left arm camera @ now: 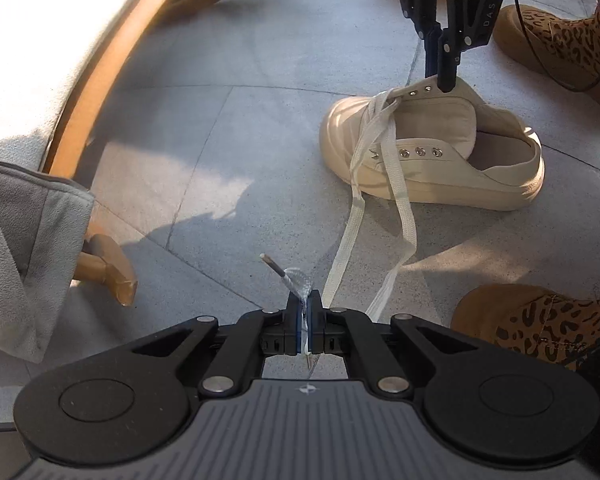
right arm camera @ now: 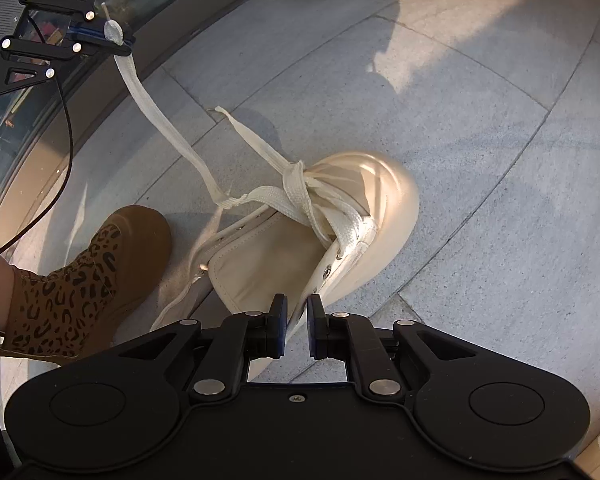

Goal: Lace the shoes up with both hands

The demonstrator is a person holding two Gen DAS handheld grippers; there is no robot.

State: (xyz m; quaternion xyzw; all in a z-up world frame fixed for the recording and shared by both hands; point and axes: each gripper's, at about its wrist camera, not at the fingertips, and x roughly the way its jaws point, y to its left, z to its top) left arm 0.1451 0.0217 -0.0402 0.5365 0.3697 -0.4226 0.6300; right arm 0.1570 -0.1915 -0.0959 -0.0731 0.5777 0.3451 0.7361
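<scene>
Left wrist: lace (left arm camera: 342, 256) pinched between jaws.

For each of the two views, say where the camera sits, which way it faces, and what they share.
Left wrist: rides the left gripper, facing down at the floor; its fingers pinch a lace end; a leopard-print boot shows.
Right wrist: rides the right gripper, facing down over the cream shoe, fingers gripping its side wall.
Shared: shoe, lace, boot, and each view shows the other gripper.
</scene>
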